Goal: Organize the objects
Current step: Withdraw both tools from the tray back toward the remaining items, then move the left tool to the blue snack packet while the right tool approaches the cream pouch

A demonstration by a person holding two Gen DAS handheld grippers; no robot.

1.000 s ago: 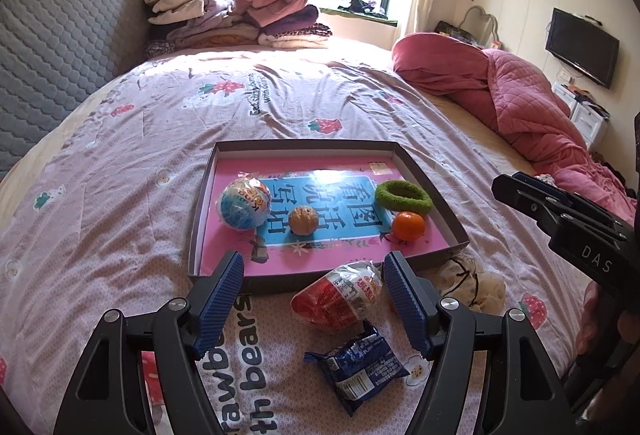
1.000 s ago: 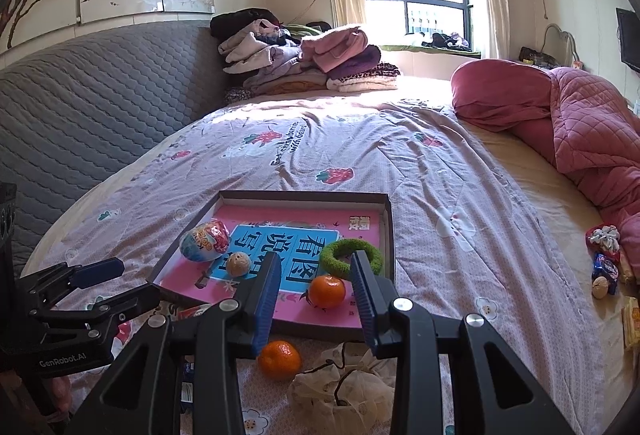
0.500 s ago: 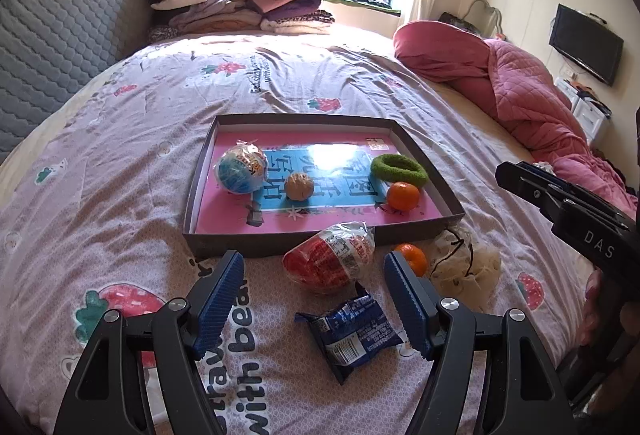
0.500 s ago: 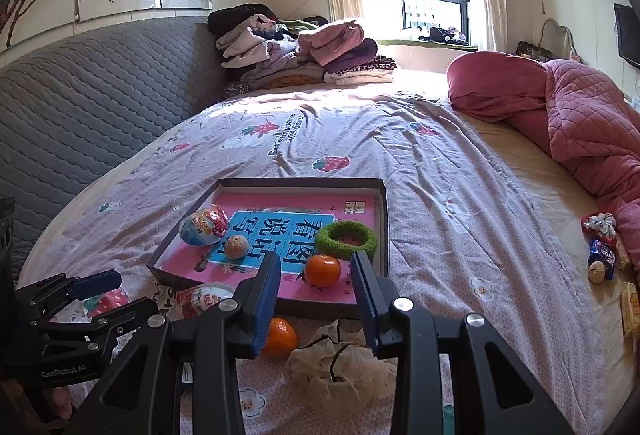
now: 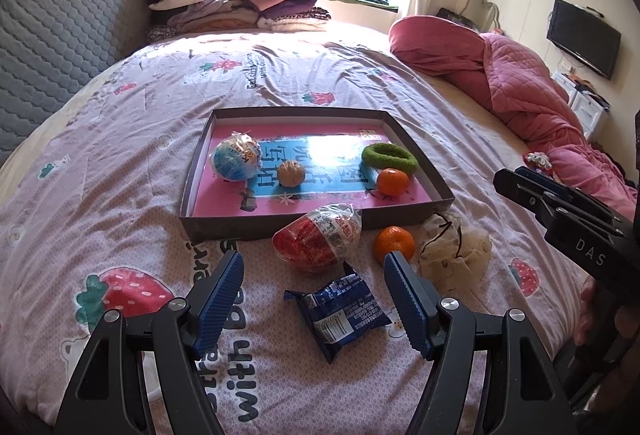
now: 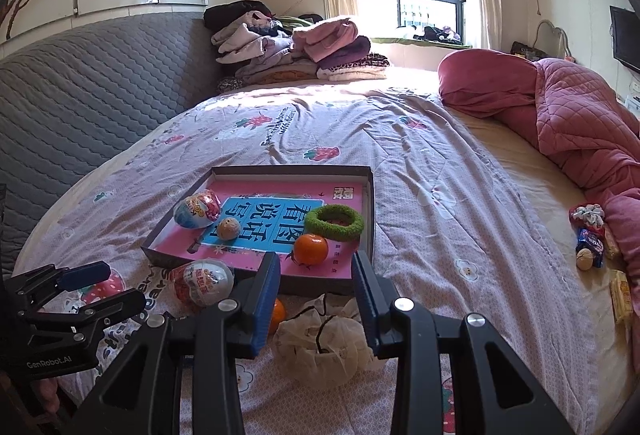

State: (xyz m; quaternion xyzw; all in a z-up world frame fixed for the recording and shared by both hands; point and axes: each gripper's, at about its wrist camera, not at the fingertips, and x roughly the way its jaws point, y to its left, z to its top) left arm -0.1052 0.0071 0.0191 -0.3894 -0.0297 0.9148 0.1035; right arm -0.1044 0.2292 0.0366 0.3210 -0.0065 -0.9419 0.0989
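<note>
Bed with a pink strawberry sheet holds a flat box. Inside the box sit a blue egg toy at 9 o'clock, a small tan ball in the middle, a green fuzzy ring at 2 o'clock, and an orange at 4 o'clock, just beside the ring.

Just outside the box's near wall, at 6 o'clock from it, lie a red egg toy, a second orange and a cream net bag. A blue snack pack lies a bit nearer.

The left gripper hangs over the snack pack with its fingers spread wide, holding nothing. The right gripper hangs over the net bag with its fingers partly apart and nothing pinched. The bag may sit a little under them, but that is hard to tell.
</note>
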